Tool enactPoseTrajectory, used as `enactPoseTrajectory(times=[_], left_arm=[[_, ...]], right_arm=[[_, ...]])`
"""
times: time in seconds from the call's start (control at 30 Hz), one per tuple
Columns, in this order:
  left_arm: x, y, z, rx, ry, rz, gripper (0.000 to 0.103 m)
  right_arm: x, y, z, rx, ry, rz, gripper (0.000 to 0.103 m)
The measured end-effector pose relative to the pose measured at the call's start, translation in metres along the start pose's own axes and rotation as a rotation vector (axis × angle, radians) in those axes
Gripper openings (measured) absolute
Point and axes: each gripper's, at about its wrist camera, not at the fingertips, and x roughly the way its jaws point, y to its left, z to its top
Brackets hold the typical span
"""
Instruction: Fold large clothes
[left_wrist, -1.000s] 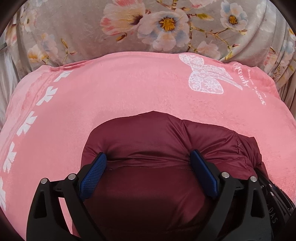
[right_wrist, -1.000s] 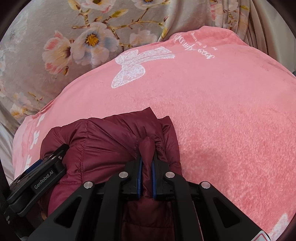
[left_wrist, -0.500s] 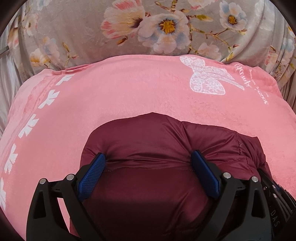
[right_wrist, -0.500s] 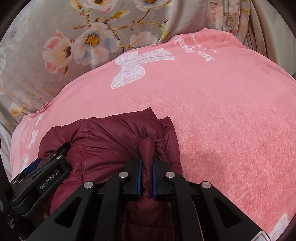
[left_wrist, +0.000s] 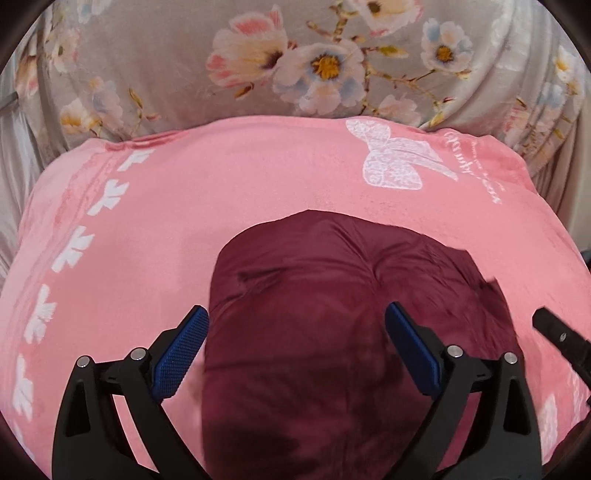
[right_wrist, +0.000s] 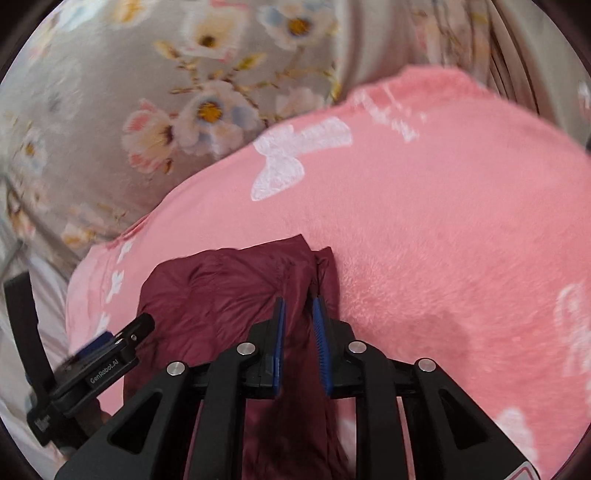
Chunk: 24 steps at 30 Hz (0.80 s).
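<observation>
Both grippers have drawn back from the maroon jacket (left_wrist: 332, 314) since the earlier frames. Right gripper (right_wrist: 298, 314): jaws opening, blue pads now parted off the fold they had pinched, fabric between them but not pressed. Left gripper (left_wrist: 295, 332): fingers spread wide, straddling the bundle without gripping. Jacket lies folded on the pink blanket (left_wrist: 184, 221), floral sheet (left_wrist: 147, 55) behind.
</observation>
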Motion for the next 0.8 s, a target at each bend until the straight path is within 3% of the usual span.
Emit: enactPoseTrajectory(times=[0.13,0.33,0.47,0.63,0.8], left_arm=[[-0.02,-0.002,-0.019,0.024,0.028,0.015,0.094],[-0.009,-0.001,-0.039,0.019,0.095,0.033,0.094],[0.002,0.005,-0.049,-0.014,0.121,0.026,0.097],[0.005,0.0,-0.057,0.014,0.1,0.052,0.098],[0.008,0.0,-0.059,0.023,0.088,0.056,0.098]], right_arm=[[-0.008,0.021,-0.02,-0.101,0.04,-0.009,0.018],[0.019,0.02,-0.052,-0.152,0.098,-0.075,0.017],[0.024,0.016,-0.06,-0.151,0.103,-0.081,0.016],[0.028,0.013,-0.07,-0.147,0.081,-0.081,0.016],[0.028,0.022,-0.077,-0.197,0.039,-0.132,0.016]])
